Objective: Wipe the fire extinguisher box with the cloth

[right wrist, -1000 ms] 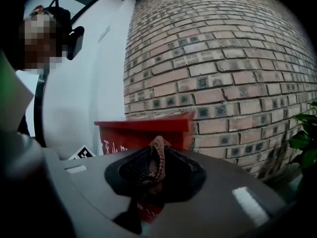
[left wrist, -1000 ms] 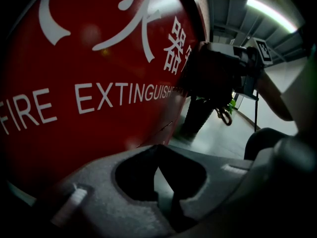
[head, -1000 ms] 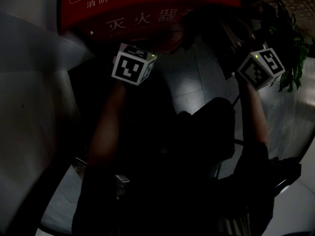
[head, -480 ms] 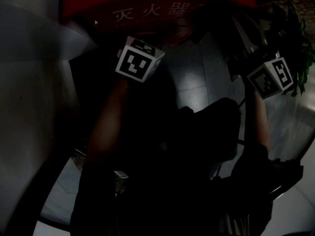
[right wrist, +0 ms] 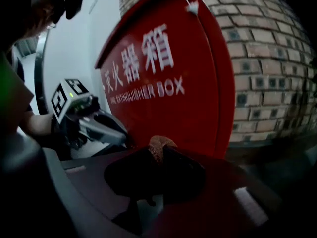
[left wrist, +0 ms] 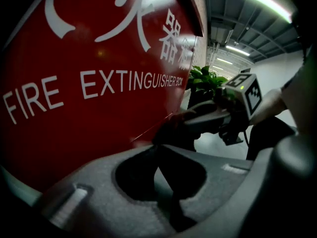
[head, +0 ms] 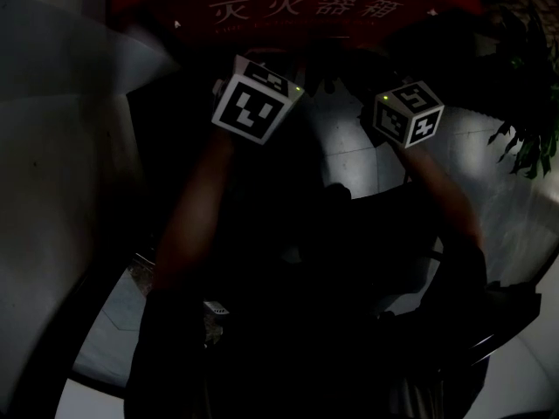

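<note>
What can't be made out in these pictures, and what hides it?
- The box: head view, upper part cut off by the top edge.
- The cloth: right gripper view, only a fold shows; the right tool covers the rest.
- Whether cloth touches box: left gripper view, lost in shadow.

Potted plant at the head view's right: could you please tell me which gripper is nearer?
Right. The right gripper is just left of the plant; the left gripper lies further left, beyond it.

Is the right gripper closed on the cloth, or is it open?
Closed on it. In the right gripper view, the right gripper has both jaws pressed against a brown fold of cloth that sticks out between them.
</note>
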Available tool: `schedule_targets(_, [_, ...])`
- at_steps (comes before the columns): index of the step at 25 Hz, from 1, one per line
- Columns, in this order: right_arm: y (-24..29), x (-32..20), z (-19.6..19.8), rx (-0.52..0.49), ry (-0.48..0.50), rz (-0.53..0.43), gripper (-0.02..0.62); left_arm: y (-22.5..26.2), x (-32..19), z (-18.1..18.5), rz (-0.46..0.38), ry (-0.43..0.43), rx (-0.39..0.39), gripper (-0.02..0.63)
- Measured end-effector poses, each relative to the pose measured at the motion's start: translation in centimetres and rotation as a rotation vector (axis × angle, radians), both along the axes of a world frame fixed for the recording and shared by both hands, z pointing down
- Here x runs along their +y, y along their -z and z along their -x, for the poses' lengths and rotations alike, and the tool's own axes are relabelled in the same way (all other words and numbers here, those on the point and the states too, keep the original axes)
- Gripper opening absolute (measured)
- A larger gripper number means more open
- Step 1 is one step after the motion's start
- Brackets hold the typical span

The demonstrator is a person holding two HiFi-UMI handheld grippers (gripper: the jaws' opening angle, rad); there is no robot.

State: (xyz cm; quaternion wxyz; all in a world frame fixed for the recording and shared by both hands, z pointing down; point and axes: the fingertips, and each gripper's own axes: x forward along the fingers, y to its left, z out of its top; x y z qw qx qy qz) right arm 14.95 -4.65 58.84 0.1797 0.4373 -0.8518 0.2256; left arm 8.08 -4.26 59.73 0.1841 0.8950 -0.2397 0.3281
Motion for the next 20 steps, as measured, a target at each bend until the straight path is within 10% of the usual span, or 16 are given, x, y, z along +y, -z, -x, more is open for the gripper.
schedule_targets(20, [-26.1,-1.4,1.7,0.248,-0.069,0.315,0.074,-1.2,1.3,3.1,-0.020,-0.010,-0.109,0.003])
